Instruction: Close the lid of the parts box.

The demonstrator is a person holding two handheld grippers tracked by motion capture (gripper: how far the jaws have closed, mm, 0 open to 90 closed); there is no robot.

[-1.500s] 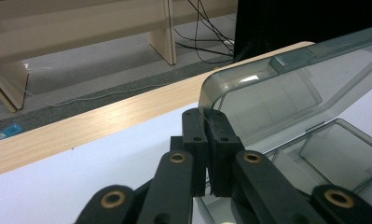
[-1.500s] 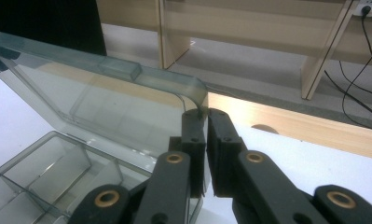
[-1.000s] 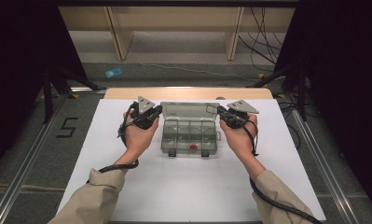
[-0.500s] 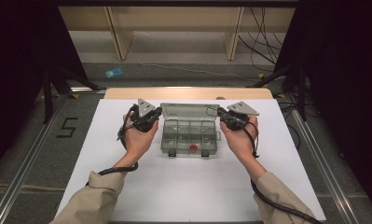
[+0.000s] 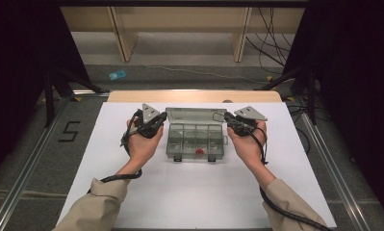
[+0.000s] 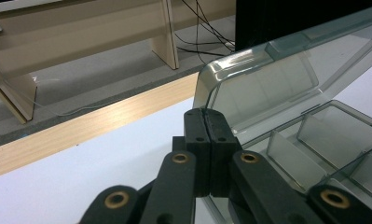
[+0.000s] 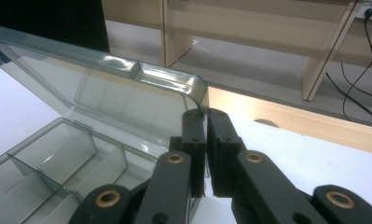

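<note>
Clear compartment box (image 5: 196, 139) at table (image 5: 189, 202) centre, lid (image 6: 267, 84) raised, hinged along 12 o'clock edge. Left gripper (image 5: 155, 122) pinched onto lid's 9 o'clock edge; right gripper (image 5: 231, 121) pinched onto 3 o'clock edge. Likely swinging lid: move both ends together, same arc about hinge, no twist, light grip. Small red part (image 5: 198, 152) in 6 o'clock row; avoid jolting base.

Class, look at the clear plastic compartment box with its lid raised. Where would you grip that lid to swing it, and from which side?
Grip the raised clear plastic lid at its rounded upper corners, one gripper from each end. Its thin free edge stands above the divided tray, so jaws can pinch it. The left gripper and right gripper already appear clamped there, which should keep the lid from twisting.
</note>
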